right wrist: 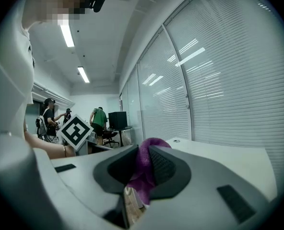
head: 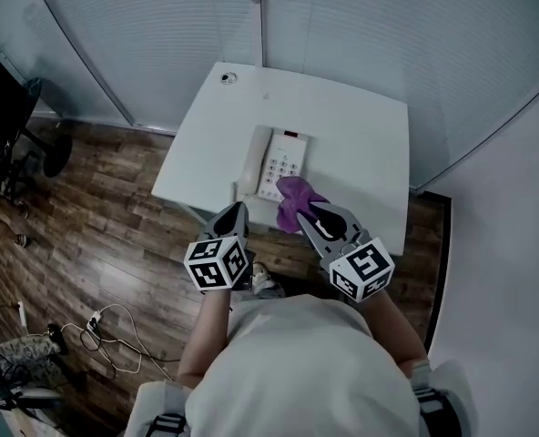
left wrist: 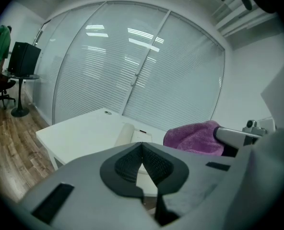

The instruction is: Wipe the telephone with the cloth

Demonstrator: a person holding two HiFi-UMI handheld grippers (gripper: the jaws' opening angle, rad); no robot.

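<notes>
A: Two grippers, one cloth: where does the wipe stand?
B: Early, I'd judge. The right gripper (head: 310, 212) has its fingers (right wrist: 167, 166) pinching the purple cloth (head: 294, 198). The cloth hangs over the near right corner of the white desk telephone (head: 271, 157), at the near end of the keypad (head: 284, 165). Whether it's touching I can't tell.
A: And the left gripper (head: 240, 209)?
B: Its fingers (left wrist: 125, 164) are pressed together on nothing, tips just beside the telephone's near left edge, below the handset (head: 252, 157). It isn't steadying the set that I can see.
A: The telephone itself?
B: Flat on the white bench (head: 361, 126), towards the front edge, handset in its cradle.
A: What's left?
B: No view shows dirt or a cleaned patch, so I'd count nothing as done. The cloth is clear of the handset, the keypad's far part and the display (head: 290, 135), so I'd expect passes over all of those to remain
</notes>
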